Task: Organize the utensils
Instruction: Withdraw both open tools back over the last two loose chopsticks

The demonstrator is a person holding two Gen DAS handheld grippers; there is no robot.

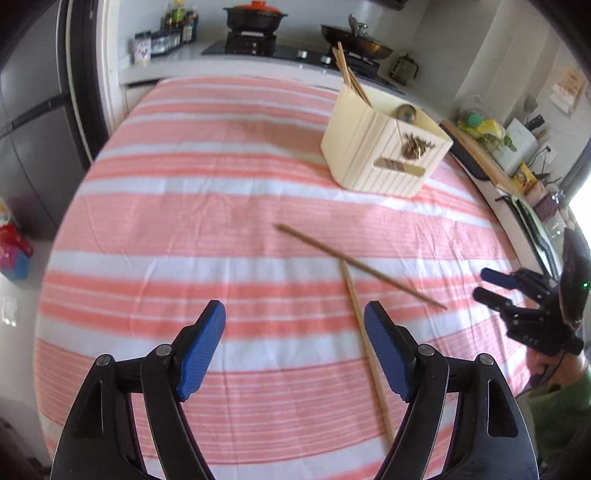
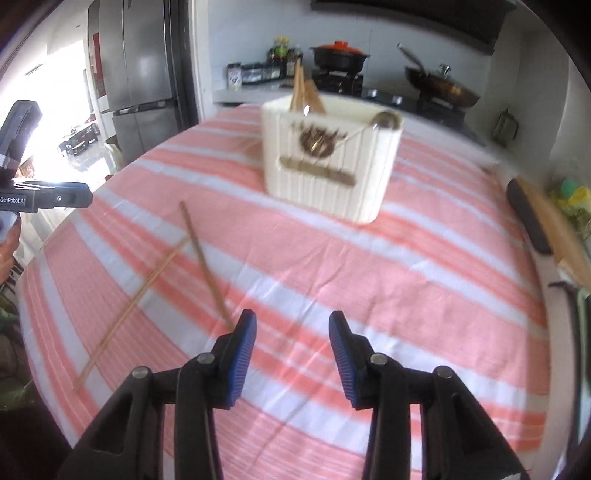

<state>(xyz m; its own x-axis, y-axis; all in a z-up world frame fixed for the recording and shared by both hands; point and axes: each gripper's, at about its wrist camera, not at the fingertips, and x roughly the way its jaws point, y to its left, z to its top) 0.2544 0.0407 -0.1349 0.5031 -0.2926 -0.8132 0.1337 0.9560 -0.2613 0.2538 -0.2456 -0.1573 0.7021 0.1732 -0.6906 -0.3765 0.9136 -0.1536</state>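
Note:
Two wooden chopsticks lie crossed on the striped tablecloth: a darker one (image 1: pixel 362 266) (image 2: pixel 205 266) and a paler one (image 1: pixel 365 347) (image 2: pixel 129 310). A cream utensil box (image 1: pixel 384 147) (image 2: pixel 328 162) stands further back, holding several chopsticks (image 1: pixel 349 75) (image 2: pixel 304 92) and a metal spoon (image 1: pixel 406 112) (image 2: pixel 386 120). My left gripper (image 1: pixel 294 317) is open and empty above the cloth, its right finger over the paler chopstick. My right gripper (image 2: pixel 292 325) is open and empty, just right of the darker chopstick's near end; it also shows in the left wrist view (image 1: pixel 491 286).
The pink and white striped cloth (image 1: pixel 207 206) (image 2: pixel 424 280) covers the table. A counter behind carries a stove, a black pot (image 1: pixel 256 16) and a wok (image 2: pixel 439 85). A fridge (image 2: pixel 140 66) stands at the left. A cutting board (image 2: pixel 554 229) and clutter lie at the right.

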